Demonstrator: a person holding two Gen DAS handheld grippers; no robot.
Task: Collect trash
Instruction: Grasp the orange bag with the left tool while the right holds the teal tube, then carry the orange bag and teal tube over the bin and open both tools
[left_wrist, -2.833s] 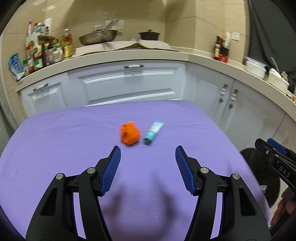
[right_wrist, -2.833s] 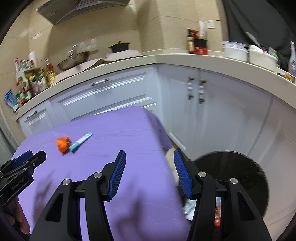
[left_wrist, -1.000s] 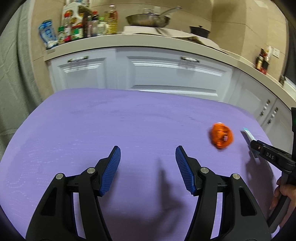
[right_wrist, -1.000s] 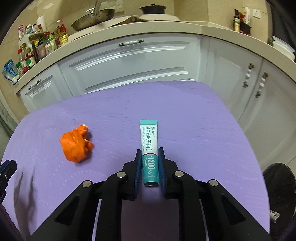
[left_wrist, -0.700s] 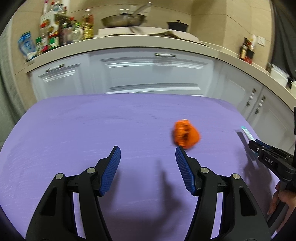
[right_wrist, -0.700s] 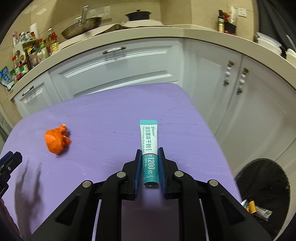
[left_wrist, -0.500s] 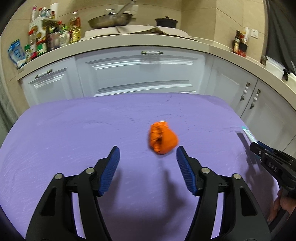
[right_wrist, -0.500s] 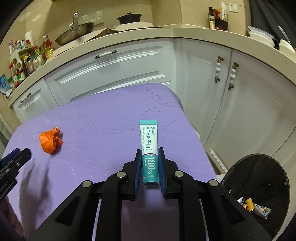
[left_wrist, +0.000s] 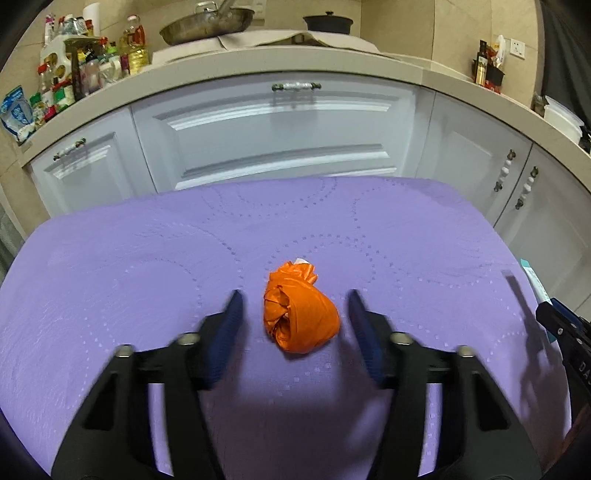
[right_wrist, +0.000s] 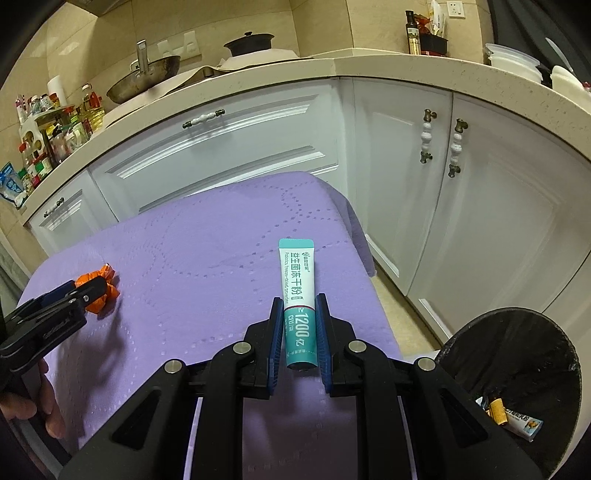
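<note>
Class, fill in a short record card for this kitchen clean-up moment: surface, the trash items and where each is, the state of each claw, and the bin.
surface: table with purple cloth
item one: orange wad lying on the cloth
item two: teal tube, lifted off the cloth
left claw: closing, wad between the pads, not yet pressed
right claw: shut on the tube
bin: black, on the floor right of the table, a few wrappers inside
still on the table: the wad only
</note>
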